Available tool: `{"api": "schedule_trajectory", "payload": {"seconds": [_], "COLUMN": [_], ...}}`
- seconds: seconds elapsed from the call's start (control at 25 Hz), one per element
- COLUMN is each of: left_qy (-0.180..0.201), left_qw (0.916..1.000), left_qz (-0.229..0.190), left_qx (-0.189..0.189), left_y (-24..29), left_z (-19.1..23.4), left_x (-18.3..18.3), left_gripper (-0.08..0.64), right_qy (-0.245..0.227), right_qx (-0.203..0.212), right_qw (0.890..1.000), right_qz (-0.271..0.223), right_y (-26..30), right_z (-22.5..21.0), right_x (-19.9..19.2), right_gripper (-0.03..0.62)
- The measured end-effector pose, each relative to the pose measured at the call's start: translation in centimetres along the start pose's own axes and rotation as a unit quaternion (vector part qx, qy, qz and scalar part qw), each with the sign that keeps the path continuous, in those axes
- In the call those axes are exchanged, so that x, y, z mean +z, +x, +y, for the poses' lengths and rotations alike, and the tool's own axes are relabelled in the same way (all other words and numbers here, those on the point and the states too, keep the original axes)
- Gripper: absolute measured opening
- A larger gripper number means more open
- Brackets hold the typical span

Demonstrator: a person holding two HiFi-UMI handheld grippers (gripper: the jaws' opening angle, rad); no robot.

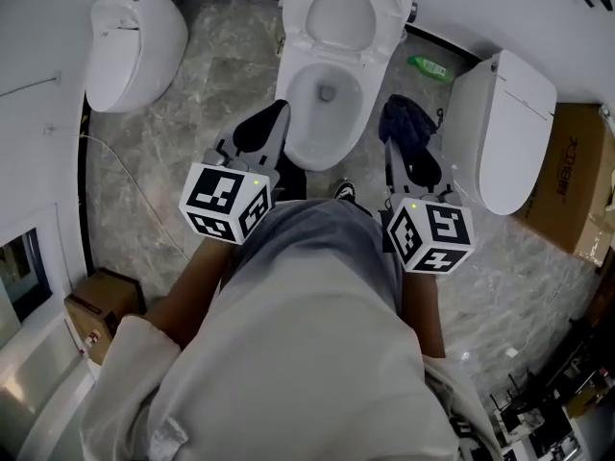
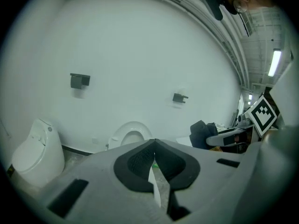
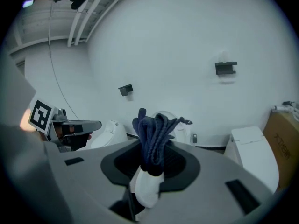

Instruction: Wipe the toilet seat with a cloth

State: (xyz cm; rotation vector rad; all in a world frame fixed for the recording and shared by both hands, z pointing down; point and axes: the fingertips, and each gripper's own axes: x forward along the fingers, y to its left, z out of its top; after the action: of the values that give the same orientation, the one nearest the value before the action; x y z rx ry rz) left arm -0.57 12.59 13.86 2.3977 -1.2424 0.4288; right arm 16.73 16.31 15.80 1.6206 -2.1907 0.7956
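Grips a dark blue cloth [image 3: 154,132] in the right gripper [image 3: 150,160], jaws pinched on its bunched middle so that loose folds stand up past the tips. Places that cloth [image 1: 407,123], in the head view, just right of the toilet [image 1: 370,94], beside the bowl and apart from it. Probably bunched this way to make a thick wad for wiping and to keep the hard jaws off the porcelain.

Holds the left gripper [image 2: 154,146] pressed together on nothing, pads [image 2: 135,160] meeting along a thin seam. Sits in the head view [image 1: 276,113] at the bowl's left edge; contact cannot be told. Likely shut because idle, though well placed to steady or lift a part of the toilet if needed. Points both grippers forward and somewhat down at the bowl, which suits an approach and not yet a wipe.

Materials and shapes:
- Cloth: soft, ribbed textile, twisted into cord-like folds that should flatten under pressure.
- Toilet: glossy white, hard, with a rounded oval bowl. Has an upright part [image 1: 341,17] behind the bowl with an oval centre; lid or lifted seat cannot be told.
- Pads: black, finely textured and rubber-like, set in matte grey shells.
- Marker cubes [image 1: 226,203]: sharp-edged, black squares on white.
- Floor [image 1: 192,123]: grey stone-look tile, veined and smooth, slightly shiny.
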Motion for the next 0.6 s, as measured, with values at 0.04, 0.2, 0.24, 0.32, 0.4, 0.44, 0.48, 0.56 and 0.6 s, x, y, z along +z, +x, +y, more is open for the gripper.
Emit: {"api": "schedule_trajectory", "payload": {"seconds": [0.04, 0.2, 0.24, 0.32, 0.4, 0.44, 0.48, 0.56, 0.6], "left_qy": [0.001, 0.002, 0.004, 0.006, -0.001, -0.007, -0.011, -0.015, -0.013], "left_qw": [0.9999, 0.999, 0.9987, 0.9978, 0.9966, 0.9959, 0.9952, 0.9934, 0.9924], "left_qz": [0.004, 0.012, 0.016, 0.025, 0.032, 0.033, 0.035, 0.038, 0.041], "left_qx": [-0.011, -0.042, -0.048, -0.061, -0.076, -0.084, -0.091, -0.107, -0.115], "left_y": [0.6, 3.0, 3.5, 4.4, 5.2, 5.5, 5.7, 6.2, 6.5], "left_z": [0.6, 3.9, 4.7, 6.0, 7.1, 7.6, 8.1, 9.1, 9.6], "left_x": [0.5, 1.8, 1.9, 1.7, 1.6, 1.5, 1.5, 1.4, 1.4], "left_gripper": [0.009, 0.009, 0.009, 0.009, 0.009, 0.009, 0.009, 0.009, 0.009], "right_qy": [0.002, 0.007, 0.005, 0.007, 0.015, 0.023, 0.033, 0.046, 0.049], "right_qx": [-0.004, 0.006, 0.015, 0.031, 0.046, 0.054, 0.06, 0.068, 0.069], "right_qw": [1.0, 1.0, 1.0, 0.999, 0.998, 0.997, 0.997, 0.996, 0.996], "right_qz": [0.006, 0.023, 0.026, 0.032, 0.038, 0.04, 0.04, 0.041, 0.044], "right_y": [0.7, 4.2, 5.1, 6.6, 8.2, 8.9, 9.7, 11.4, 12.3], "right_z": [0.3, 2.6, 3.5, 5.0, 6.5, 7.1, 7.8, 8.8, 9.2], "right_x": [0.3, 1.5, 1.7, 1.8, 2.0, 2.0, 2.1, 2.4, 2.4], "right_gripper": [0.091, 0.091, 0.091, 0.091, 0.091, 0.091, 0.091, 0.091, 0.091]}}
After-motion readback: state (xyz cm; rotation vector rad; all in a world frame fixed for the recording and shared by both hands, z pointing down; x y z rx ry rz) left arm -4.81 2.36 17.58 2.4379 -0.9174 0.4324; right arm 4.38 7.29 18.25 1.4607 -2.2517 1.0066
